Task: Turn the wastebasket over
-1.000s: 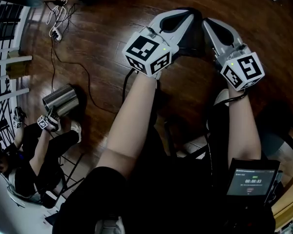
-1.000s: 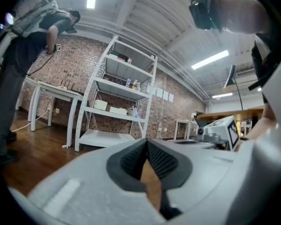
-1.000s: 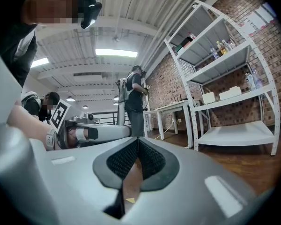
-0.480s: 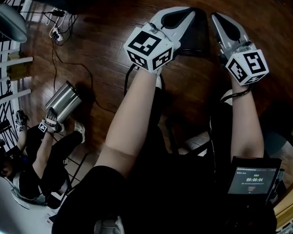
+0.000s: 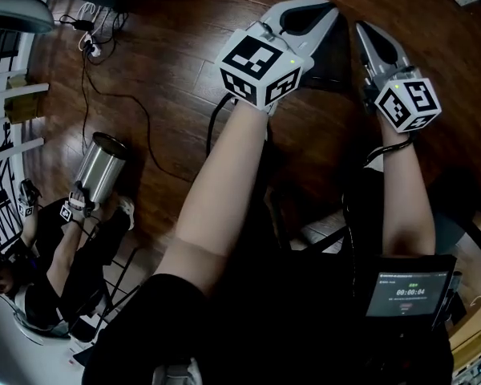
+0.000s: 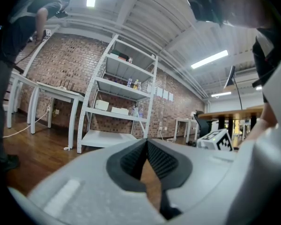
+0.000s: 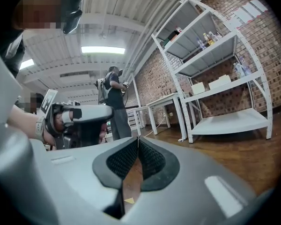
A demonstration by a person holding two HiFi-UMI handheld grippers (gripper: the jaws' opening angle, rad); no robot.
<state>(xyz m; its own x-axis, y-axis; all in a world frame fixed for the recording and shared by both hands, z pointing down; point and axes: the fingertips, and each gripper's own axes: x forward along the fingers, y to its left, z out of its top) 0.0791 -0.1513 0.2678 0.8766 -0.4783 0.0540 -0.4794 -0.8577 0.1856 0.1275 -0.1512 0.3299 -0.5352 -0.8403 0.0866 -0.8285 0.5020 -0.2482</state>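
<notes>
Both claws are sitting closed and empty: the left claw [image 6: 146, 140] is showing its ribbed pads meeting at the tips with only floorboards behind them, and the right claw [image 7: 138, 139] is doing the same, so neither is gripping anything. They are pointing level, side by side, above the dark wooden floor [image 5: 176, 70]. The only wastebasket [image 5: 103, 165] plainly showing is a steel one at the left of the head view, looking tilted on the floor and well apart from both claws. A seated second person [image 5: 56, 271] is holding a small marker-cubed gripper [image 5: 70, 208] just at its lower end. A dark shape [image 5: 330, 54] is lying between and beneath the two claws, too dim to name. By my reading the task is only at the approach step, with no contact made. The next move is calling for lowering the claws to the bin, opening the jaws wide enough for its rim or wall, and taking hold on two sides before tipping it.
</notes>
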